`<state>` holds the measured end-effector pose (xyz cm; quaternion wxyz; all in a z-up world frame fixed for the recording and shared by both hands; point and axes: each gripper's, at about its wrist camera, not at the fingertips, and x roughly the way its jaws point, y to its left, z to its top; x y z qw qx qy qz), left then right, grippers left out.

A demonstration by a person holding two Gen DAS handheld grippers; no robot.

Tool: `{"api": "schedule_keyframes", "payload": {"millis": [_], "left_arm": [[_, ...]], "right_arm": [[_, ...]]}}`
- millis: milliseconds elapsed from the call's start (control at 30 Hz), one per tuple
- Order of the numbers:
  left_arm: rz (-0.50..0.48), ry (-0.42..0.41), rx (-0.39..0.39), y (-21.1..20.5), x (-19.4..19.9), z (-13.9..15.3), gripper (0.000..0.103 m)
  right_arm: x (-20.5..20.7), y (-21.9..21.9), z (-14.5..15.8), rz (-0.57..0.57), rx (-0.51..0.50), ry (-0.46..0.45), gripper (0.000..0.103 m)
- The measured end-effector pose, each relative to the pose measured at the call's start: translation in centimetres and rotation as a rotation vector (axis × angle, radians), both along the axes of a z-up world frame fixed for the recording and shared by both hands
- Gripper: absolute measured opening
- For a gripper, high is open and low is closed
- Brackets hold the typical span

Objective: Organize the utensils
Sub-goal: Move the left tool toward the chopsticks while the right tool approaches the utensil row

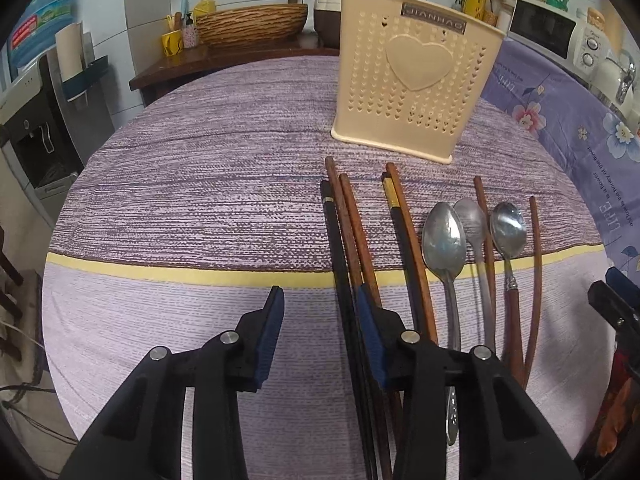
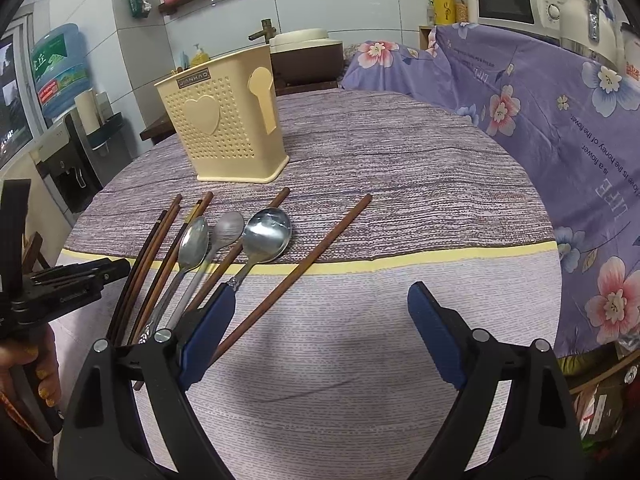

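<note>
Left tool beside black chopstick

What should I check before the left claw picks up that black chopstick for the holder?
1. Holder upright on the tablecloth: ok.
2. Left claw open: ok.
3. Black chopstick between the left claw's pads: ok.
4. Only that chopstick in the gap: not ok, the brown chopsticks lie against it by the right pad.
5. Right claw open and empty: ok.
6. Free room inside the holder: cannot tell, its opening is not visible.
</note>
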<state>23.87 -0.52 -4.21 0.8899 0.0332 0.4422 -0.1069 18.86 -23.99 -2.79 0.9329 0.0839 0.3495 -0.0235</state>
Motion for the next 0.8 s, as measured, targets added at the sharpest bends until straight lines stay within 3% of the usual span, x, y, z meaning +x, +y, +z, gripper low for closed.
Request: {"api": "schedule_keyframes", "payload": {"millis": [367,500,600,800], "left_arm": [[0.021,-0.001,0.056,1.1,0.7,0.0,0.037],[0.036,0.023,-0.011,2.2,1.3,0.6,0.037],[0.023,-0.018,0.014,1.1,1.0,1.2,0.037],[-0.014,0.008,0.054,-0.6,0.5,-0.1,0.038]], "right_arm": [[1.2,-0.6,-0.7,-0.005,-0.007,0.061,0.087],[2.3,-1.6,-0.7,-0.016,0.049,0.087,0.084],[2.7,-1.5,-0.5,-0.021,0.055,0.077,0.083],[2.5,-0.8,-0.7,-0.006,0.049,0.081,0.083]]}}
